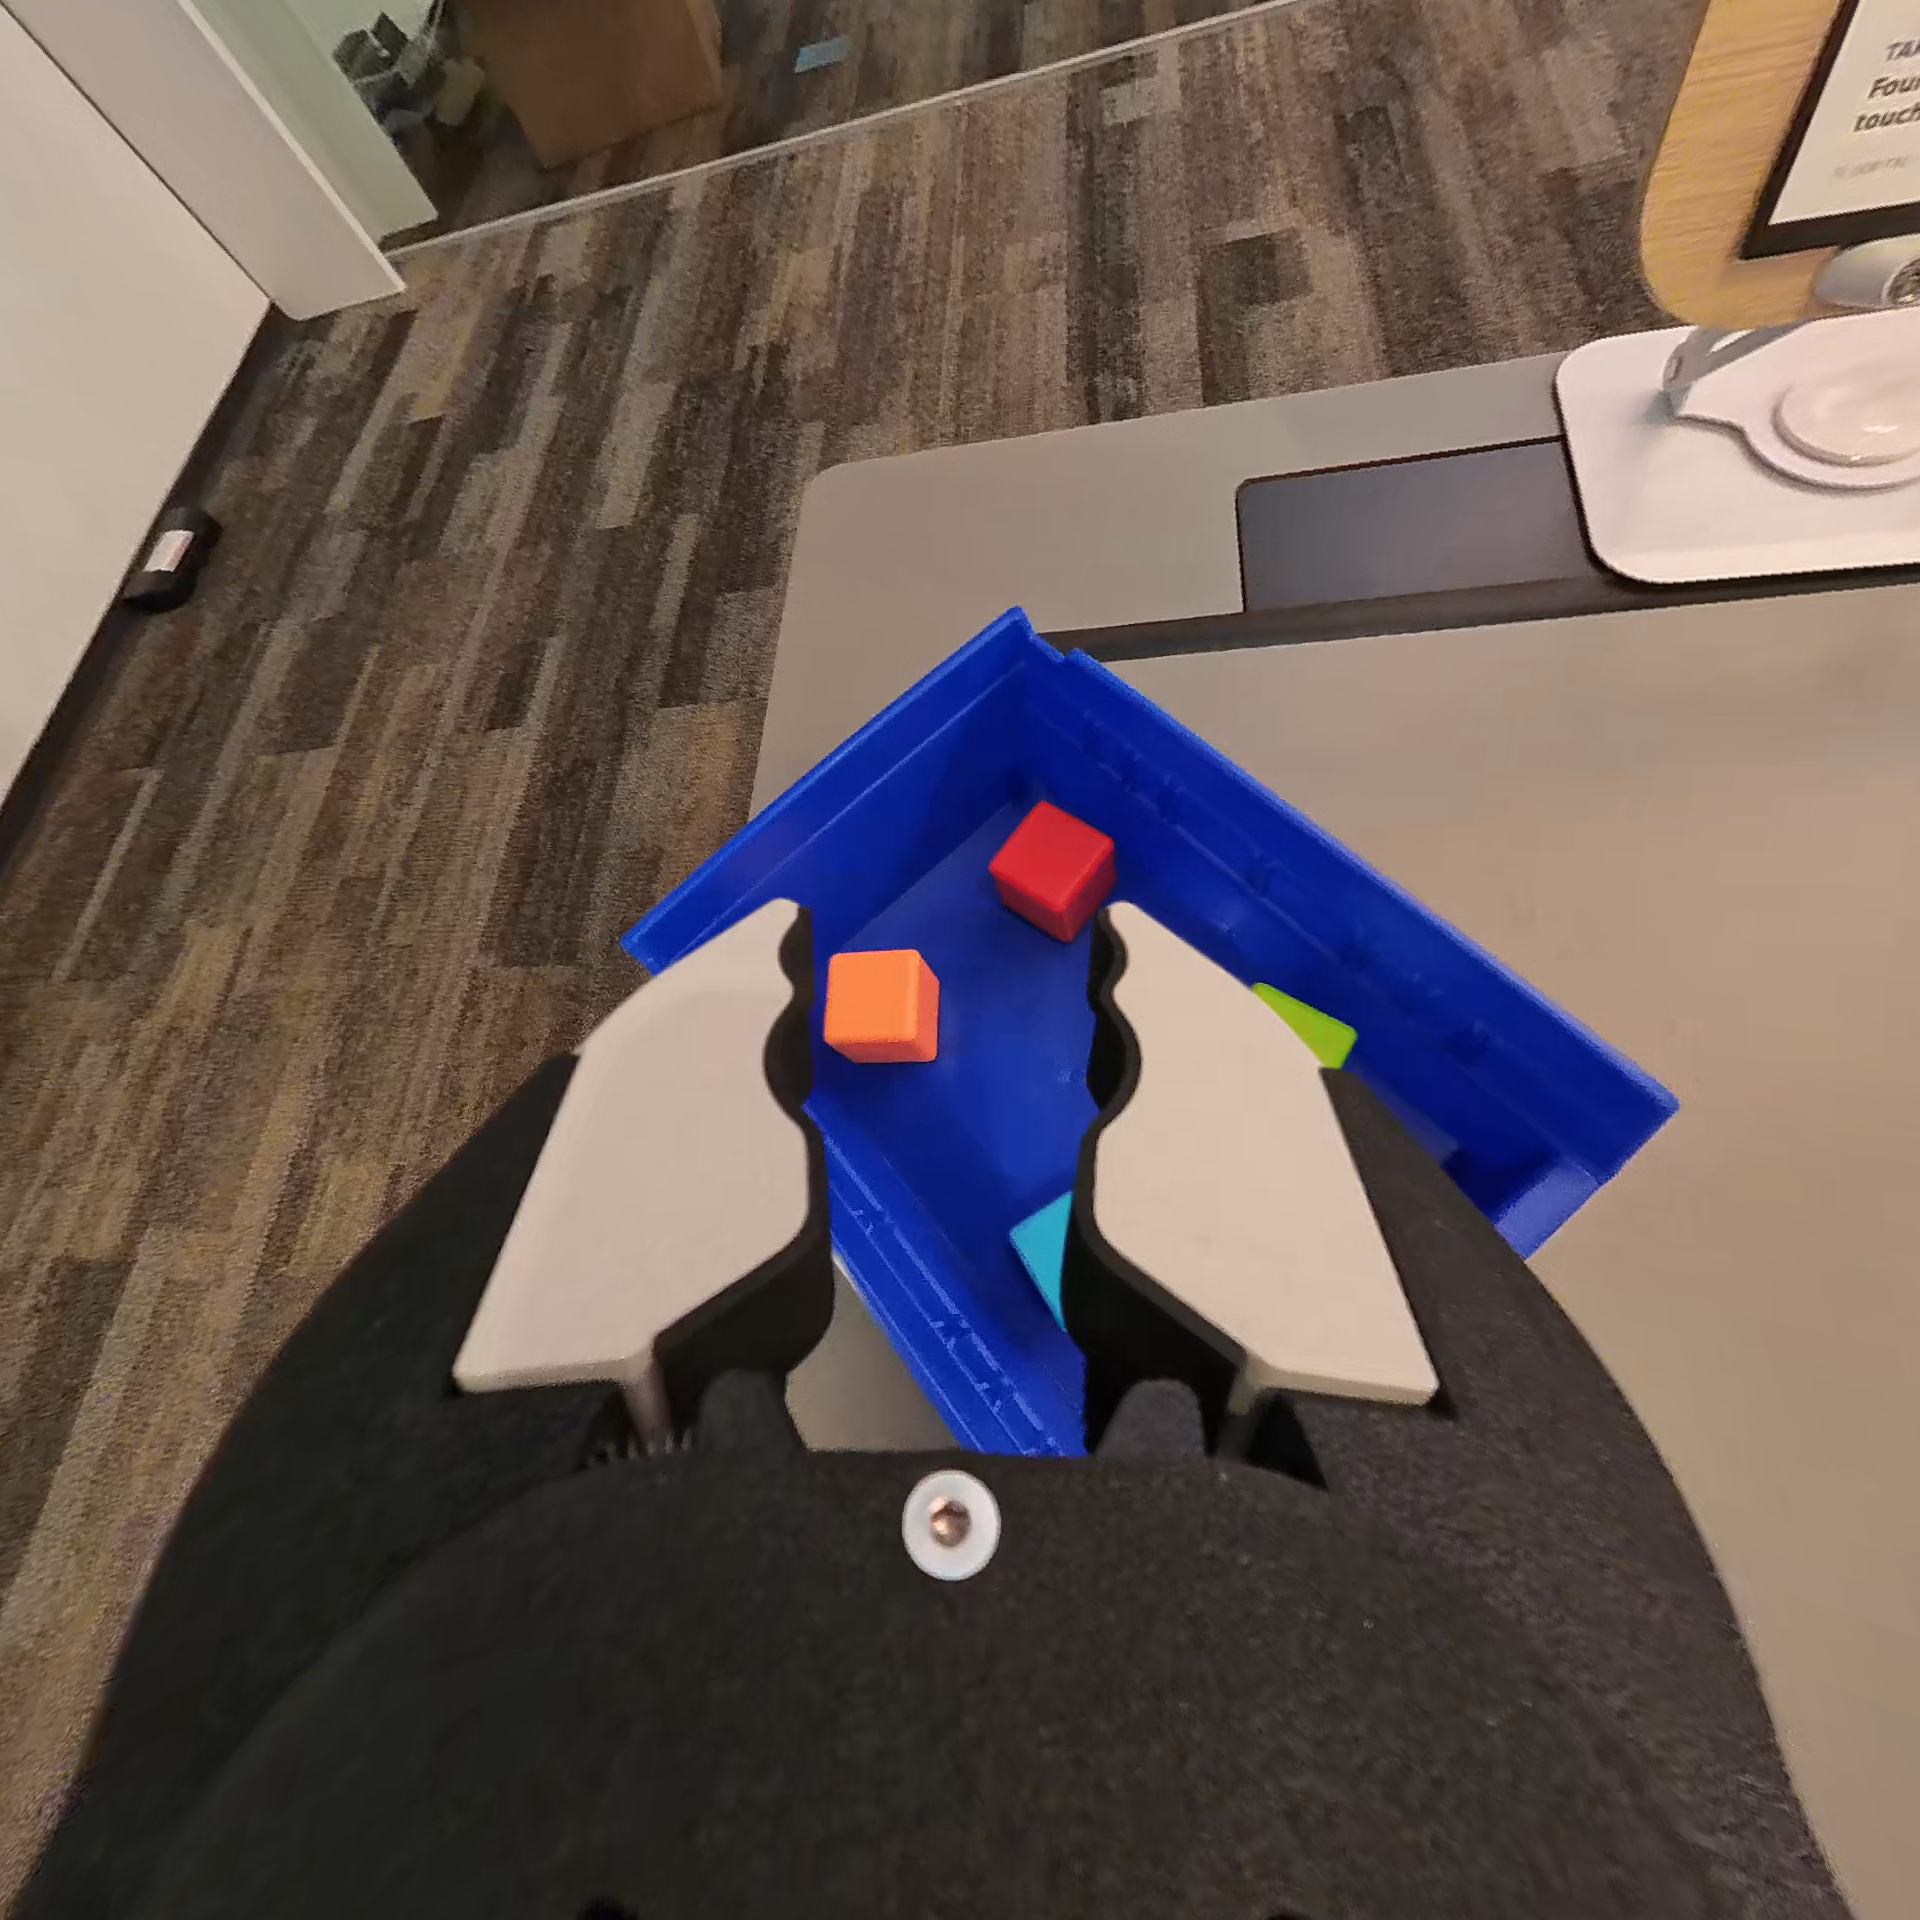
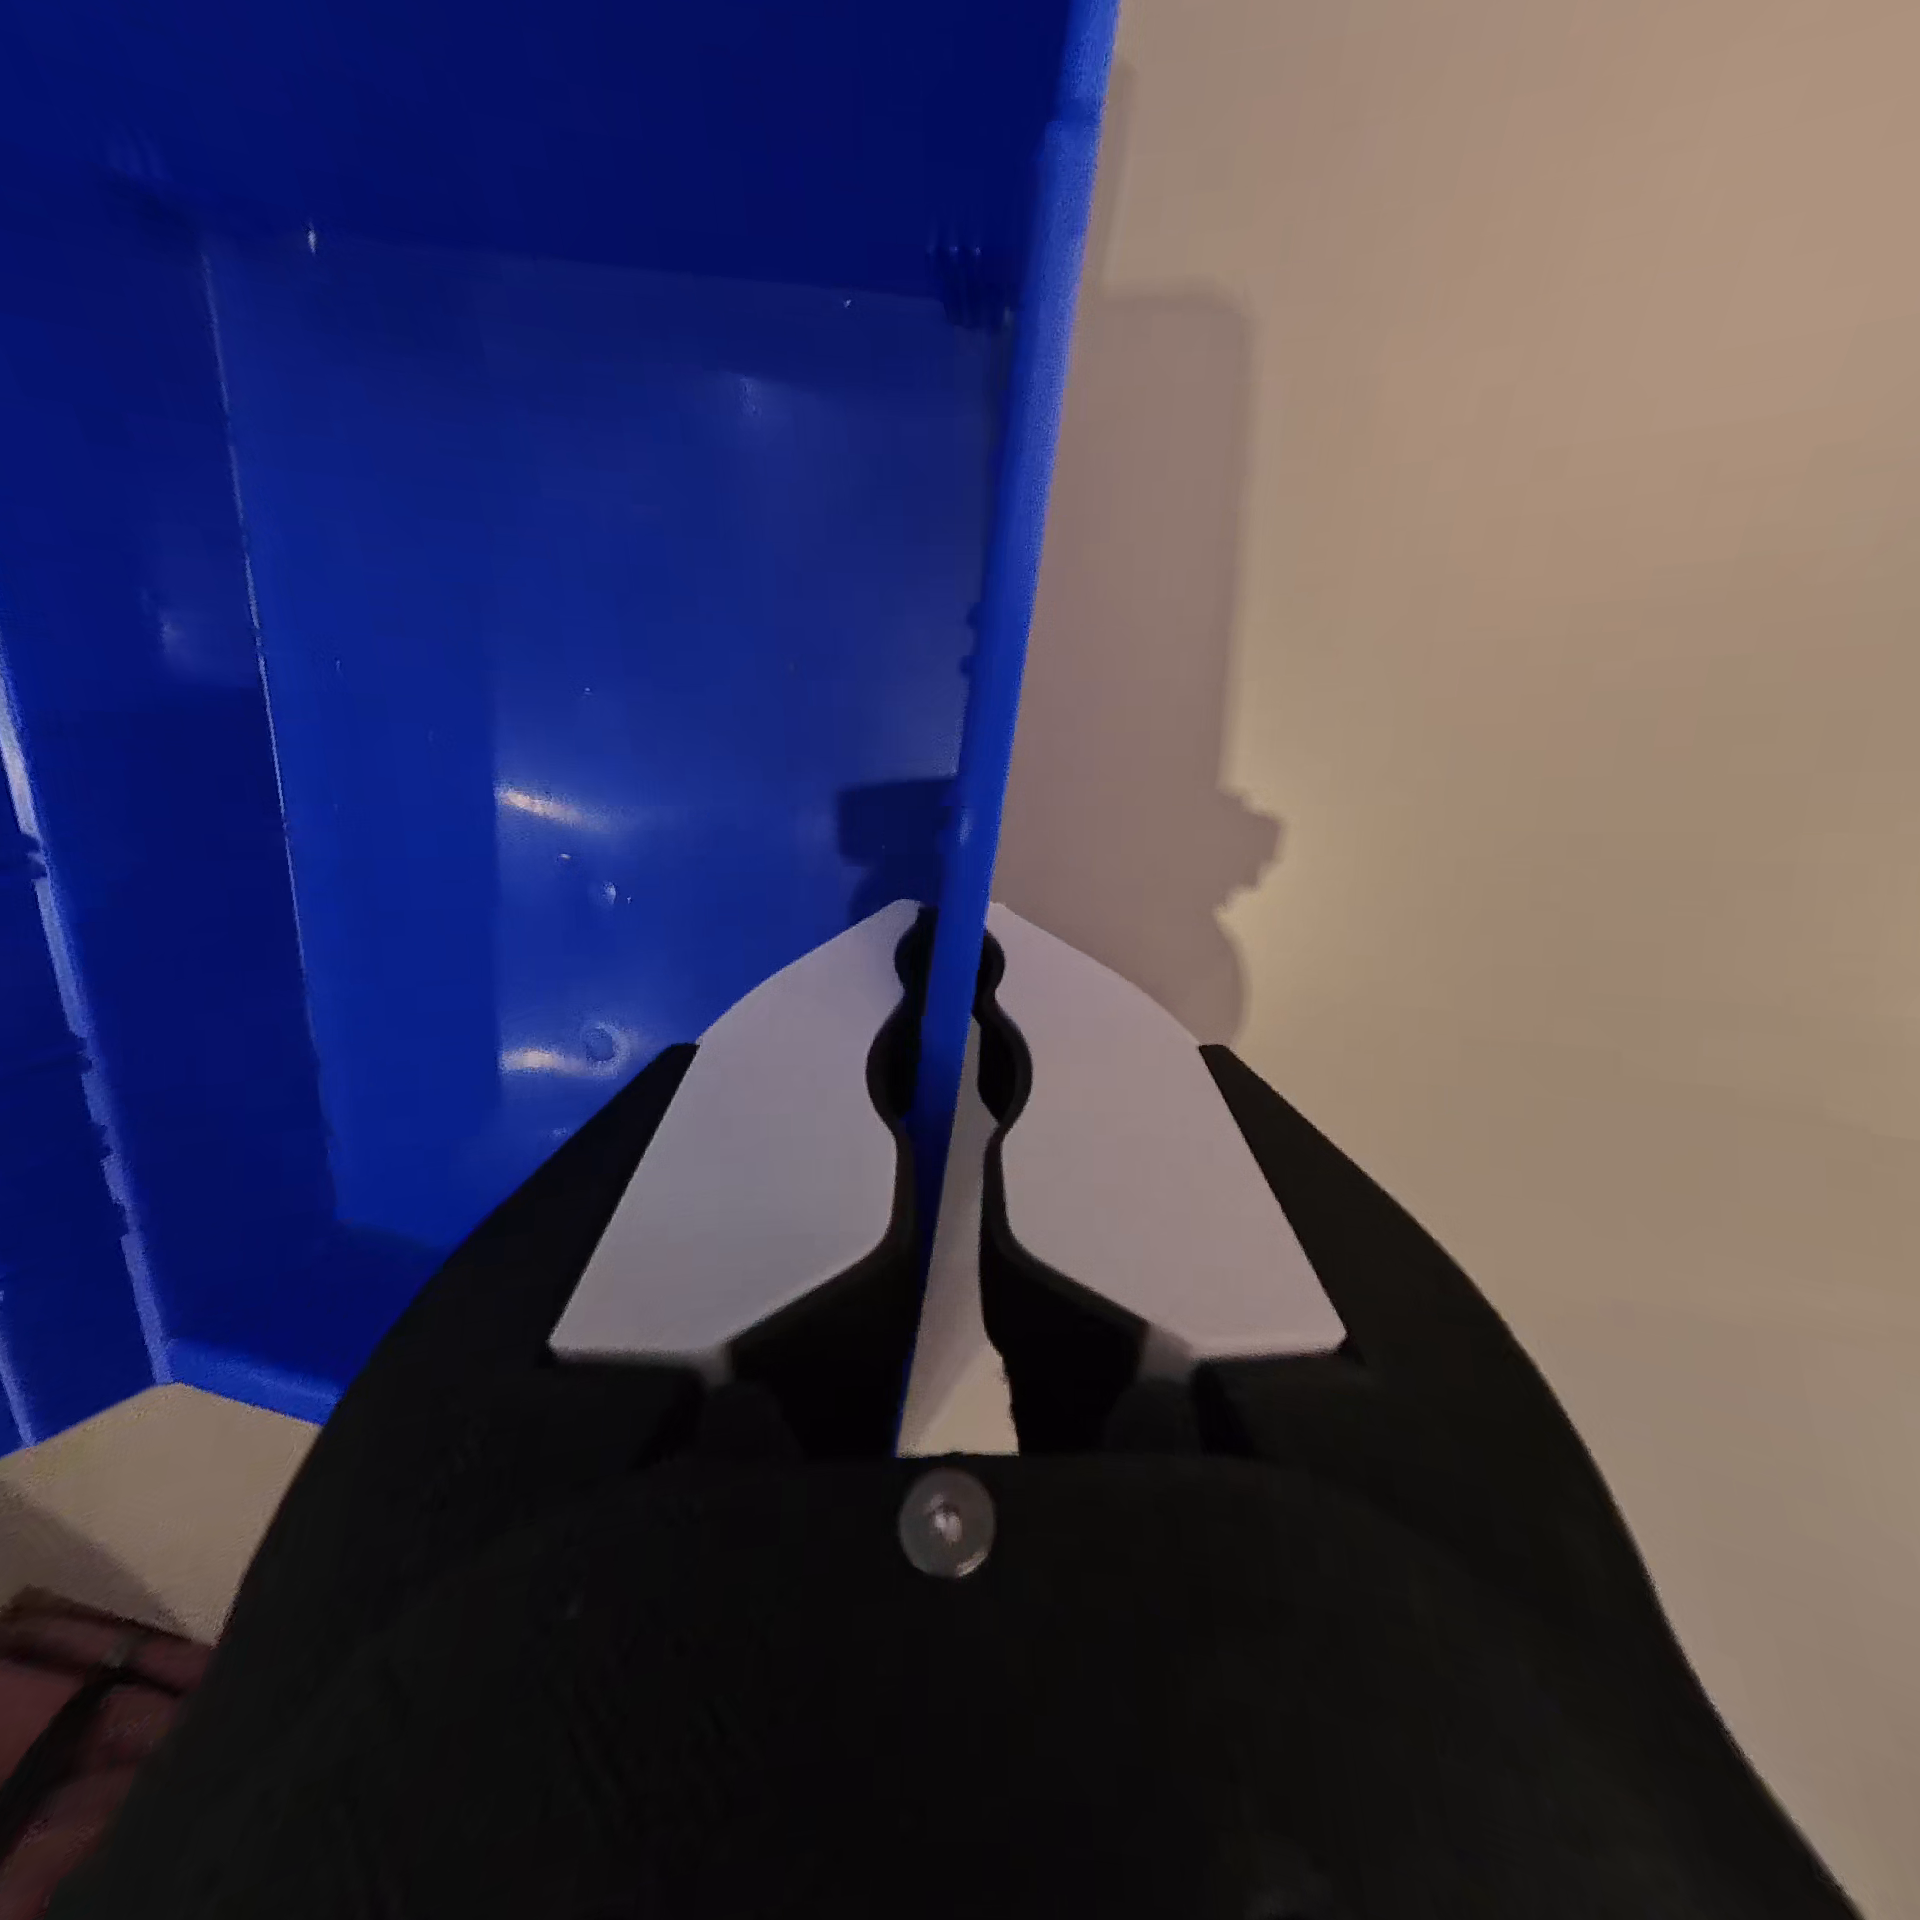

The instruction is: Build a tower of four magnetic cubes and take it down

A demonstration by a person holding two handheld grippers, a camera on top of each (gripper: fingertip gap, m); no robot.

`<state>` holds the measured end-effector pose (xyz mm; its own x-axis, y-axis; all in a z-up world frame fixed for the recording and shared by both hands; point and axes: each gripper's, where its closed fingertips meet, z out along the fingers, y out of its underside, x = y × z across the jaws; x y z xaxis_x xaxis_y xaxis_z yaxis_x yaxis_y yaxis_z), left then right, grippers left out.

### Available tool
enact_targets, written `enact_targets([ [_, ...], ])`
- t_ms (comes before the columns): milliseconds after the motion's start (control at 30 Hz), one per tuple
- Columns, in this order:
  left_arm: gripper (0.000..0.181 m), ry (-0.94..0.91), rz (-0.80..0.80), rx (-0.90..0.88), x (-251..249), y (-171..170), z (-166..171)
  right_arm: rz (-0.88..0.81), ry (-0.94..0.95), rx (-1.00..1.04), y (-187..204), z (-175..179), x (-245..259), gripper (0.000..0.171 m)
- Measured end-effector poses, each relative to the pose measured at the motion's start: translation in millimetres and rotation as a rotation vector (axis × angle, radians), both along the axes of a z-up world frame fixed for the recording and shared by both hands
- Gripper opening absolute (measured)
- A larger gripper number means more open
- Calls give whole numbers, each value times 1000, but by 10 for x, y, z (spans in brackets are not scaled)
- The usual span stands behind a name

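Left wrist view: the left claw [image 1: 948,914] is hanging spread above the blue bin [image 1: 1351,883], orange cube [image 1: 881,1006] beside its left finger; the right claw [image 2: 943,920] is pinching the bin wall [image 2: 1023,582].

red cube [image 1: 1051,869]: I'm seeing it lying loose in the blue bin's [image 1: 1351,883] far corner
orange cube [image 1: 881,1006]: lying near it, apart

The tongs' fingers [image 1: 1195,1122] hide most of the green cube [image 1: 1311,1023] and teal cube [image 1: 1047,1252].
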<state>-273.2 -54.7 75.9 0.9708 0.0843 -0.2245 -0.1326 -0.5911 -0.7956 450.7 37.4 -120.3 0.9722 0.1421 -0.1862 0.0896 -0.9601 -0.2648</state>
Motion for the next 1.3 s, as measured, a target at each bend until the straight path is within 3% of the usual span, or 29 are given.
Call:
enact_targets([
  [333, 55, -6, 49, -56, -150, -105, -103, -80, 33, 39, -25, -2, 336, 7],
  [533, 62, -154, 49, -195, -322, -211, -462, -113, 49, 56, -37, -4, 366, 8],
  [633, 66, -237, 80, -311, -436, -303, -721, -120, -5, 75, -33, 36, 428, 31],
  [767, 57, -317, 111, -400, -545, -370, -959, -140, -19, 211, 74, 306, 433, 33],
  [900, 63, -288, 245, -489, -805, -475, -1156, -118, -36, 258, 65, 459, 369, 33],
  [1067, 65, -321, 296, -616, -887, -562, -1445, -80, -100, 242, 42, 461, 322, 39],
  [1167, 58, -356, 264, -692, -829, -563, -1622, -68, -120, 236, 37, 460, 316, 40],
  [1267, 26, -431, 205, -670, -693, -428, -1640, -68, -111, 248, 42, 484, 318, 40],
  [1300, 27, -402, 203, -678, -694, -411, -1642, -70, -106, 260, 50, 505, 318, 40],
])
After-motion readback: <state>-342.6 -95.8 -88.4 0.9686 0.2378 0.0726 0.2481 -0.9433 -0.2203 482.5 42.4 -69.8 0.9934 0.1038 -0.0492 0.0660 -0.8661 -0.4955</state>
